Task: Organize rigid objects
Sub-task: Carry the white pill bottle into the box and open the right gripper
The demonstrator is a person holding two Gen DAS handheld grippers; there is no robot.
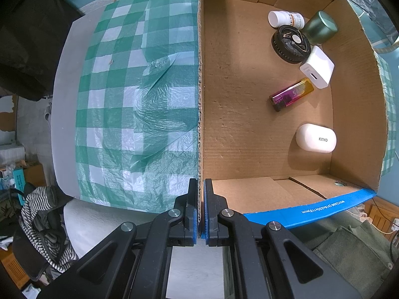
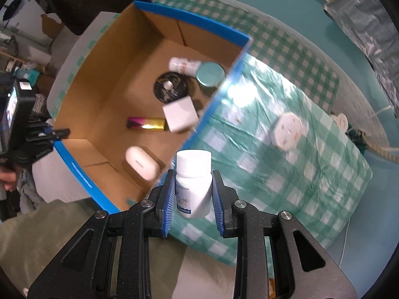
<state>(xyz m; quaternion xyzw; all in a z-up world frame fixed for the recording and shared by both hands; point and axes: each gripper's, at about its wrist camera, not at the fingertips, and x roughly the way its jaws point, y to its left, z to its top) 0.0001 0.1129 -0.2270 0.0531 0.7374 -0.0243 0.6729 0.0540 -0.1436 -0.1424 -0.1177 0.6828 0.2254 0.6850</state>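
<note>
My right gripper [image 2: 193, 173] is shut on a white pill bottle [image 2: 193, 186], held upright above the green checked tablecloth beside the box's near corner. My left gripper [image 1: 200, 186] is shut on the left wall of the cardboard box [image 1: 199, 99], one pad on each side. On the box floor lie a small white bottle [image 1: 285, 19], a green can [image 1: 321, 27], a black round disc [image 1: 290, 43], a white charger [image 1: 317, 67], a purple-gold lighter [image 1: 291, 94] and a white earbud case [image 1: 316, 138]. The right wrist view shows the left gripper [image 2: 57, 132] at the box's rim.
A white round plug-like object [image 2: 288, 128] lies on the checked tablecloth [image 2: 286, 174] right of the box. A rope [image 2: 381, 149] and a dark plastic bag [image 2: 366, 17] sit at the far right. A person's green trousers [image 2: 49, 236] are below the table edge.
</note>
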